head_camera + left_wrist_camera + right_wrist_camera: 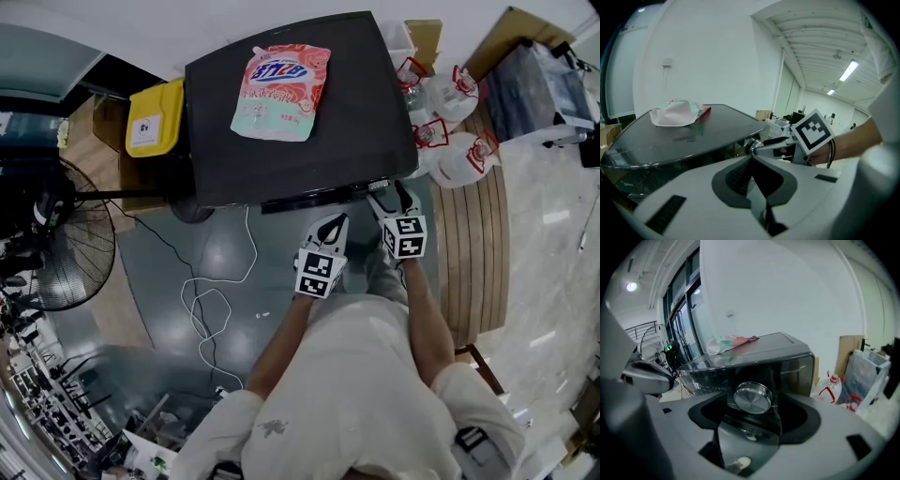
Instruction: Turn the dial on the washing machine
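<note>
A yellow bin [155,117] stands just beside the washing machine [211,141], whose dark lid carries a detergent pouch [281,91], well clear of the controls. The left gripper [333,225] hangs in front of the machine with its jaws pressed together on nothing, probably parked out of the way. The right gripper [389,199] is up against the front panel with its jaws spread to either side of the silver dial [752,398], framing it but apparently not gripping it yet. Closing on the dial looks like the step in hand.
</note>
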A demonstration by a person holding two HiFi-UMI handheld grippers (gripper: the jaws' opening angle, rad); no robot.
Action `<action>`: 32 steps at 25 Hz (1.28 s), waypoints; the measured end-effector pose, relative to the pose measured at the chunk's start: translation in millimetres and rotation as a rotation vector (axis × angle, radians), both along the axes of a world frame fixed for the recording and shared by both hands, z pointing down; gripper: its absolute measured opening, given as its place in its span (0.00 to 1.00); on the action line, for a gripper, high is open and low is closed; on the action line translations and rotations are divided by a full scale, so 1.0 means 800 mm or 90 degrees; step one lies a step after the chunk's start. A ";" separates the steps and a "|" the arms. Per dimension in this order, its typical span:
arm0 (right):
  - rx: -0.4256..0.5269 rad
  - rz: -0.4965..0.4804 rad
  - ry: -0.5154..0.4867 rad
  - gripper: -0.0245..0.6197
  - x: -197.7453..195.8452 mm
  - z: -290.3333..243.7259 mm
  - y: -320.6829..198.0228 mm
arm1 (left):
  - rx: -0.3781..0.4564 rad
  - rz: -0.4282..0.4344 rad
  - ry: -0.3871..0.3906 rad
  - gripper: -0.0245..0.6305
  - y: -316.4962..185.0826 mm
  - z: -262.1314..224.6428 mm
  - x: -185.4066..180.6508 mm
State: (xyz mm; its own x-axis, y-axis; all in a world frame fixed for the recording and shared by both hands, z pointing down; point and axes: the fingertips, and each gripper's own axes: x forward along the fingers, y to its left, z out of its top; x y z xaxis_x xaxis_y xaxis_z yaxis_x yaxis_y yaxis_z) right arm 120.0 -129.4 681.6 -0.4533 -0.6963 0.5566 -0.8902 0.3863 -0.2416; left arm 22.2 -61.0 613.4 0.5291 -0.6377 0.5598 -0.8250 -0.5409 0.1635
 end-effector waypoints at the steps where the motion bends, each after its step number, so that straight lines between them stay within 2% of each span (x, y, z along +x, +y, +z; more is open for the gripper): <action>1: 0.005 -0.006 0.022 0.57 -0.001 0.001 0.000 | 0.000 0.000 -0.001 0.06 0.000 -0.001 -0.001; 7: 0.026 -0.022 0.120 0.55 -0.008 0.007 0.000 | -0.003 -0.005 -0.004 0.06 0.004 0.000 -0.008; 14: 0.026 -0.001 0.130 0.48 -0.009 0.007 -0.003 | -0.003 -0.012 -0.007 0.06 0.008 -0.001 -0.014; 23: 0.004 0.020 0.096 0.46 -0.008 0.012 -0.004 | -0.002 -0.016 -0.006 0.06 0.009 -0.002 -0.020; 32: -0.028 0.043 0.019 0.46 -0.006 0.010 -0.004 | 0.004 -0.020 -0.004 0.06 0.008 -0.005 -0.022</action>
State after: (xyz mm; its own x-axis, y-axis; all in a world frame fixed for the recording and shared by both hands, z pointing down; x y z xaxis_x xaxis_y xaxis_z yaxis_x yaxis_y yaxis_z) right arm 115.1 -132.6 689.7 -0.3894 -0.6993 0.5995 -0.9206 0.3151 -0.2304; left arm 4.5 -54.2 609.5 0.5050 -0.6582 0.5583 -0.8429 -0.5151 0.1552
